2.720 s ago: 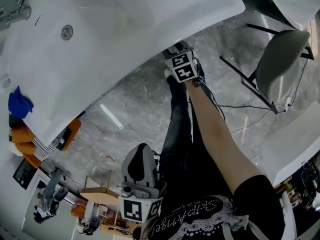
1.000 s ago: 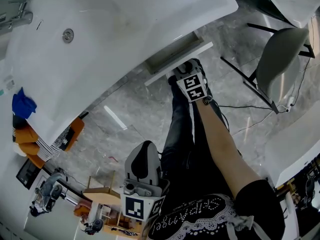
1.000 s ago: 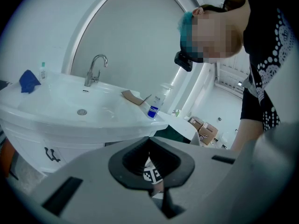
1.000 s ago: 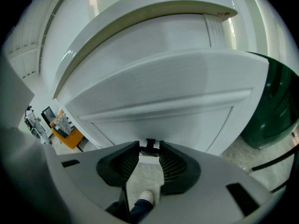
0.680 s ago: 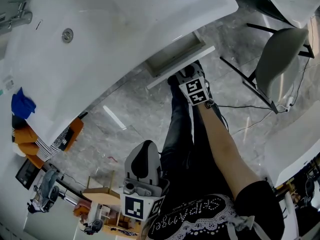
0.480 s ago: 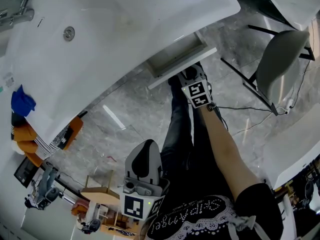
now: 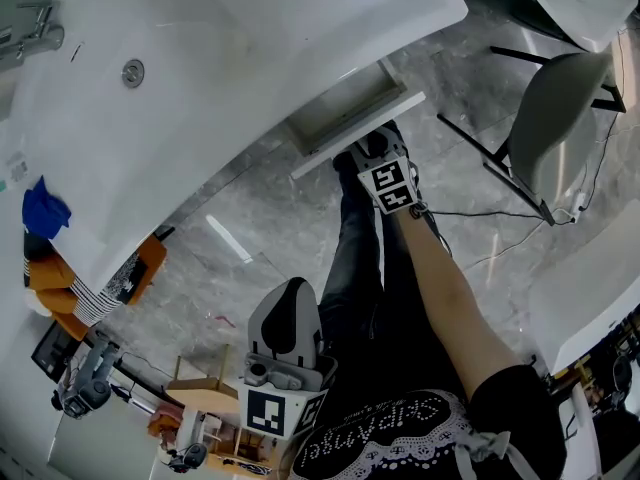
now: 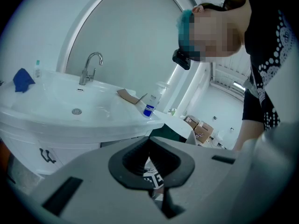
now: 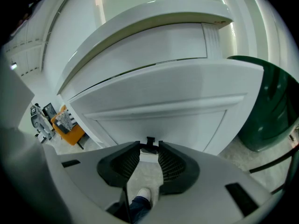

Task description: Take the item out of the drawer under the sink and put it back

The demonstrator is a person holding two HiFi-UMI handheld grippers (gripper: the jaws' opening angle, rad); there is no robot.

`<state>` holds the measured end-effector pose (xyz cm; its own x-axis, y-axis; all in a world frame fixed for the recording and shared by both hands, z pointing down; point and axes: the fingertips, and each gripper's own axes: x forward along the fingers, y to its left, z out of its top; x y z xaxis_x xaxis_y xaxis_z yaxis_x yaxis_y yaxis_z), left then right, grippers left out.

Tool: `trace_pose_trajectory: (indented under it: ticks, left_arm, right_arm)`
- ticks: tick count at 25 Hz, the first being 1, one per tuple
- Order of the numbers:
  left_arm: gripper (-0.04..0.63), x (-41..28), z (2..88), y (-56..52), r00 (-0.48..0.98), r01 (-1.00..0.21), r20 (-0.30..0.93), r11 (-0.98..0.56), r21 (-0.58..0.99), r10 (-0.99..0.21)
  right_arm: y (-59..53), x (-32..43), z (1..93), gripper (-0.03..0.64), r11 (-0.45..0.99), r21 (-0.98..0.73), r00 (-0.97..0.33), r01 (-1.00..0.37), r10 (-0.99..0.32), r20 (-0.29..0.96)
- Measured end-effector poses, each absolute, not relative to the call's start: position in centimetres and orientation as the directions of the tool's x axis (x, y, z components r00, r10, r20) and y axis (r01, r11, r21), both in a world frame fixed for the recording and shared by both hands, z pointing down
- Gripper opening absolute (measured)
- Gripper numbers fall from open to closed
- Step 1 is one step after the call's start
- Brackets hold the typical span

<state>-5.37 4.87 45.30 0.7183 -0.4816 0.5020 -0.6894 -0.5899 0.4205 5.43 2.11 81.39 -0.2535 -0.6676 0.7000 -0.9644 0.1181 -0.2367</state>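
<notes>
Drawer juts open; right hand-held gripper, jaws apart, just narrowed, straddles handle.

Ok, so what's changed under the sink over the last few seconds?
The drawer under the sink has slid out from shut toward the person, drawn by the right gripper. Its jaws have just been closing slightly but stand apart, with the drawer handle between their tips. The left gripper stayed low, shut and empty, and the sink top looks unchanged.

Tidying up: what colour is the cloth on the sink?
Blue cloth, clearest in the left gripper view.
</notes>
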Motion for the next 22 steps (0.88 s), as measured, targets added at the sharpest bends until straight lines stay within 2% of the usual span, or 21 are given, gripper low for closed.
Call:
trace_pose_trajectory:
  ticks: [12,15,17,22]
  left_arm:
    - [0.005,-4.8,44.6,4.6,0.726,-0.685,0.474,-0.593,0.424,-0.499]
    - [0.005,-4.8,44.3,4.4,0.727,-0.685,0.461,-0.591,0.427,-0.509]
    - [0.005,-4.8,44.1,4.3,0.728,-0.684,0.454,-0.59,0.43,-0.514]
    - [0.005,-5.3,43.4,3.8,0.727,-0.686,0.429,-0.585,0.432,-0.536]
  right_arm:
    - [2.3,5.6,81.1,0.132,0.175,-0.24,-0.297,-0.955,-0.607,0.737]
    - [2.5,6.1,80.2,0.13,0.163,-0.239,-0.287,-0.957,-0.626,0.725]
    - [2.5,6.7,79.0,0.031,0.13,-0.237,-0.262,-0.963,-0.66,0.704]
    - [2.3,7.5,76.6,0.018,0.124,-0.227,-0.249,-0.966,-0.684,0.686]
